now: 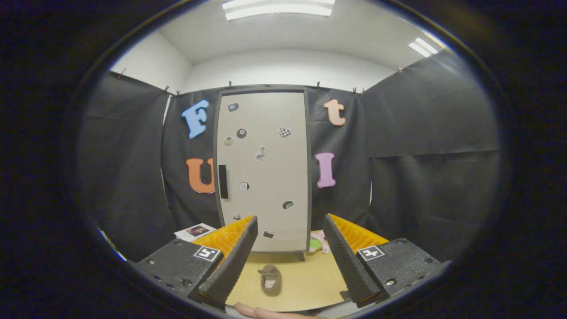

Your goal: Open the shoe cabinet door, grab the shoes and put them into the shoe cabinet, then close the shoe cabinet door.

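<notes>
the hand-held gripper [290,252] is shown spread wide, nothing between its fingers; a shoe [270,279] is seen on the counter [305,283] between them. the shoe cabinet [263,170], door closed, is seen beyond.

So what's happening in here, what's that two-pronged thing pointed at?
A person is holding a gripper aimed at a tall shoe cabinet against the booth wall. Its door is shut, with the dark handle on its left edge. The two fingers stand open and grip nothing. A brown shoe lies on the wooden table, between the fingers and short of the cabinet. Something pink and green sits by the cabinet's lower right corner. Nothing has been put away yet.
</notes>
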{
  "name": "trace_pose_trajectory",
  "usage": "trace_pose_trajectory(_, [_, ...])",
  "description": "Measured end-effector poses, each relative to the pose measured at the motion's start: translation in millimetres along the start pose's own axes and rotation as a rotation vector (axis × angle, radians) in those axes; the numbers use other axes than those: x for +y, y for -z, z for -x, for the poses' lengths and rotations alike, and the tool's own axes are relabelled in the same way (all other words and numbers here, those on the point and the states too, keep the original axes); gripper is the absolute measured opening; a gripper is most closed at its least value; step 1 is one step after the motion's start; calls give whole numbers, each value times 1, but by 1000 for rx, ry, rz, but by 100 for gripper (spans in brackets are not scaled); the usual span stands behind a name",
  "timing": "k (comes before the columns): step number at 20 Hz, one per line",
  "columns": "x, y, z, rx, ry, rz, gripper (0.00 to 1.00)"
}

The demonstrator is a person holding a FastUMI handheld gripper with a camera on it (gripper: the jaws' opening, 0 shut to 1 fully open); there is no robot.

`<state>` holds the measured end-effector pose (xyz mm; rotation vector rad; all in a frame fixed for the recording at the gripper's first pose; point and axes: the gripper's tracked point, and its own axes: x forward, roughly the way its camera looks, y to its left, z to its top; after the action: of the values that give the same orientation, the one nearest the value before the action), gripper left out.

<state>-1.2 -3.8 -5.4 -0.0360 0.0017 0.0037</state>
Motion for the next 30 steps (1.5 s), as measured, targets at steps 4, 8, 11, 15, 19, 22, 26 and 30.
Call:
trace_pose_trajectory(4, [9,3,-3,-5,-24,0,98])
trace_pose_trajectory(8, [20,1,-16,-21,-40,15,98])
trace_pose_trajectory(11, [40,2,-37,-20,-79,5,97])
trace_pose_trajectory(15, [83,6,-87,2,-177,39,97])
trace_pose_trajectory(19, [132,8,-149,32,-267,39,98])
trace_pose_trajectory(22, [163,2,-197,-25,-270,76,98])
trace_pose_trajectory(26, [207,5,-252,-54,-280,122,98])
trace_pose_trajectory(30, [232,5,-303,-42,-253,72,97])
